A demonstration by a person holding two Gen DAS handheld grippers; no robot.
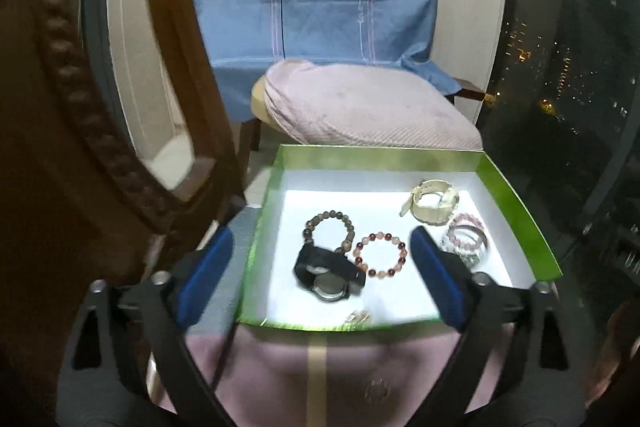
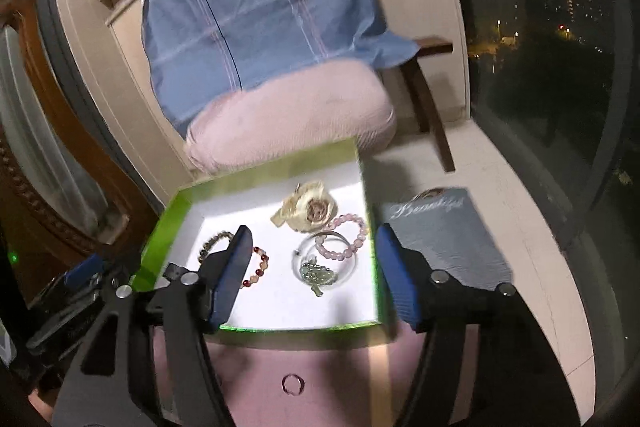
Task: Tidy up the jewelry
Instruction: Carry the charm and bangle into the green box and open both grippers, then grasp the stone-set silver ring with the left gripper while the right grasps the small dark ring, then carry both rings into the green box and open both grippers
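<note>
Left wrist view shows the shallow green-rimmed white-lined box (image 1: 516, 203) ahead of the left gripper (image 1: 320, 275), whose jaws stand wide apart, empty. Between them lie one black strap watch (image 1: 328, 273), one brown bead bracelet (image 1: 330, 227) and one red-and-peach bead bracelet (image 1: 382, 254): light, limp, best pinched across the band. Beyond the right jaw sit one cream watch (image 1: 432, 205) and one pink bead bracelet (image 1: 466, 231). The right gripper (image 2: 312, 267) is likewise open; its view adds one clear glassy bangle (image 2: 324, 259), probably slippery and fragile.
</note>
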